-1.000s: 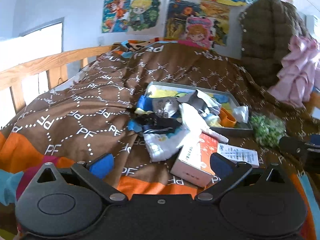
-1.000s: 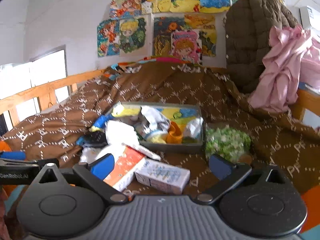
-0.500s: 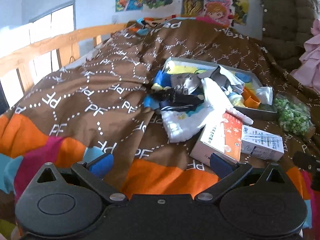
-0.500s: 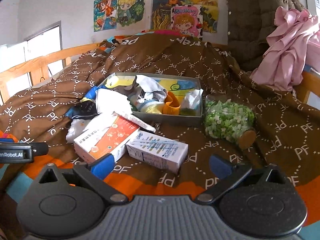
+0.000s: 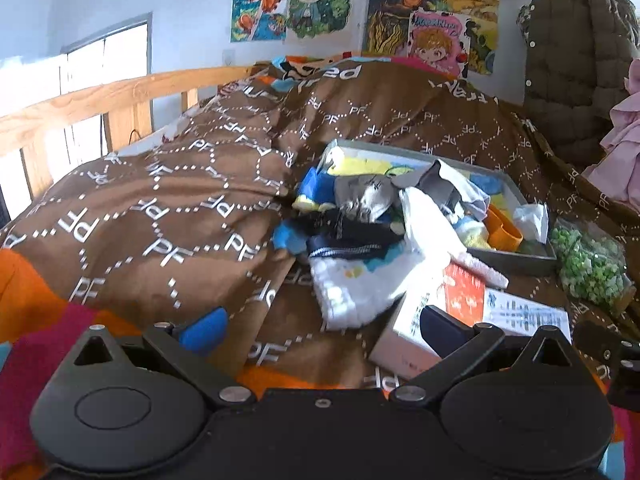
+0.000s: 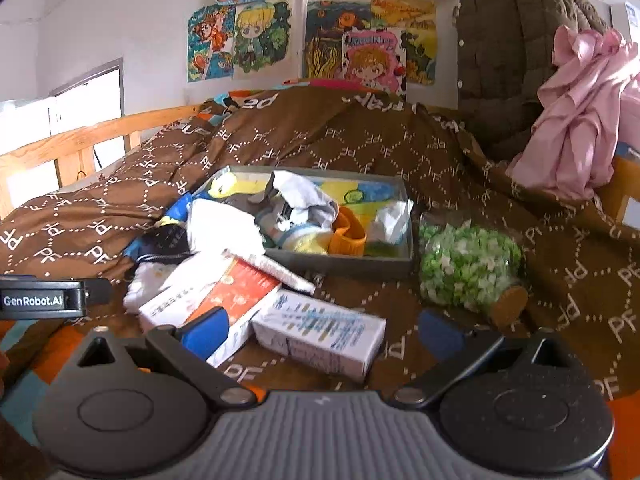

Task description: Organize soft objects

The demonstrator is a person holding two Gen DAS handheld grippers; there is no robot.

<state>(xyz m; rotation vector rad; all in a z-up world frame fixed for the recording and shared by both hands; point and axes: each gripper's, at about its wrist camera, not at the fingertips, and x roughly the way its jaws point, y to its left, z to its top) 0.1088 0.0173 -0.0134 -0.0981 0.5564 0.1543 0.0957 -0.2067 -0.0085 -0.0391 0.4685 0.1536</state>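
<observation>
A heap of socks and small cloths (image 5: 360, 236) (image 6: 224, 232) spills from a grey tray (image 5: 516, 260) (image 6: 344, 266) onto the brown patterned quilt (image 5: 180, 208) (image 6: 360, 148). A white sock with prints (image 5: 356, 288) lies nearest my left gripper (image 5: 320, 330), which is open and empty just short of it. An orange sock (image 6: 347, 236) sits inside the tray. My right gripper (image 6: 320, 330) is open and empty, with a white and blue box (image 6: 320, 332) lying between its fingers' lines. The left gripper's body (image 6: 44, 300) shows at the left of the right wrist view.
A red and white box (image 5: 436, 316) (image 6: 212, 300) lies beside the white and blue box (image 5: 524, 314). A bag of green and white pieces (image 5: 592, 264) (image 6: 468, 268) lies right of the tray. A wooden bed rail (image 5: 92, 104) runs at left. A brown jacket (image 6: 504, 52) and pink cloth (image 6: 580, 112) hang at right.
Both views tilted down half a second ago and have tilted back up. Both grippers sit a little nearer the boxes and the sock heap than a second ago. Jaws unchanged.
</observation>
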